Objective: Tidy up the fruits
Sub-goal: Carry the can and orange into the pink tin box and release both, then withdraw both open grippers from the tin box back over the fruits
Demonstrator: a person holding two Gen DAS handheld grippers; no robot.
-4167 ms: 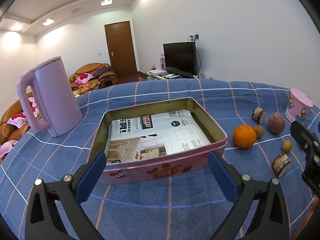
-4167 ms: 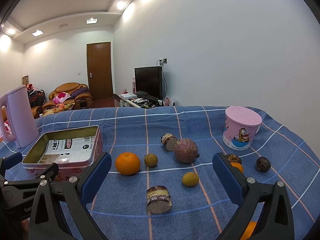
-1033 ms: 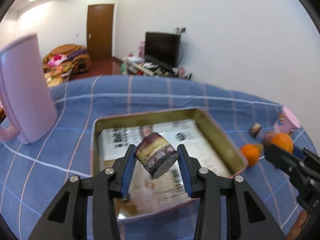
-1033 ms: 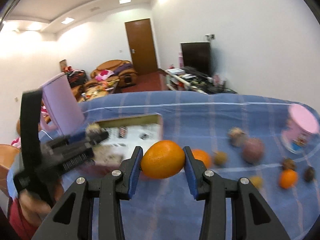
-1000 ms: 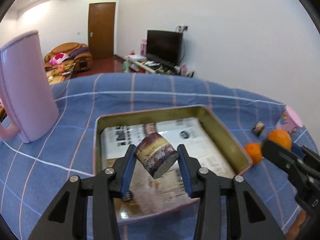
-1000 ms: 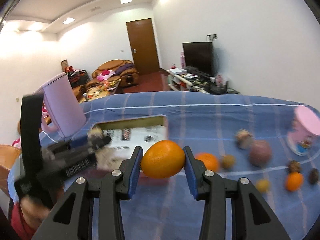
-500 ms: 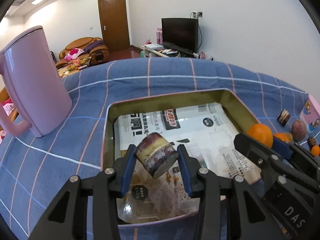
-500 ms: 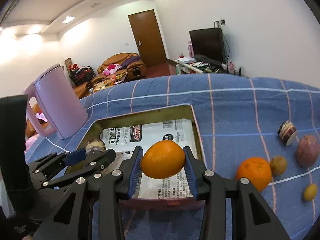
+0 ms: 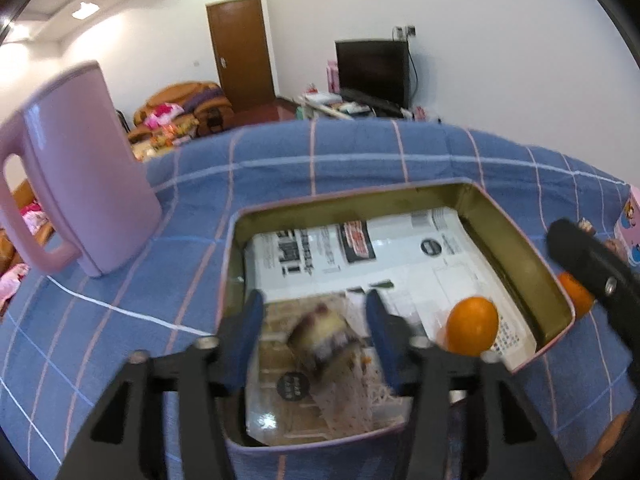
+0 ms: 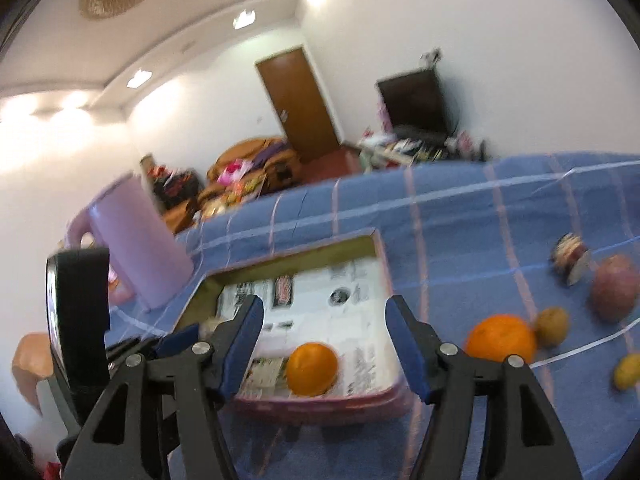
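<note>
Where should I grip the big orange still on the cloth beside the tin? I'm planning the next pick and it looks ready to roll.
Take the big orange across its widest middle, coming from above and the near side. It is round, so only a grip through the centre holds. A small brownish fruit sits close on its right and the tin on its left, so close front to back.

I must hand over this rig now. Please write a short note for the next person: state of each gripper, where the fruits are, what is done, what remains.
Left gripper: jaws have just been opening, the cut purple-and-yellow piece lies blurred between them, no longer pinched, over the tin.
Right gripper: jaws have just been opening, one orange released in the tin.
Done: these two in the tin.
Left on the blue cloth: second orange, purple fruit, another cut piece, two small yellowish fruits.
</note>
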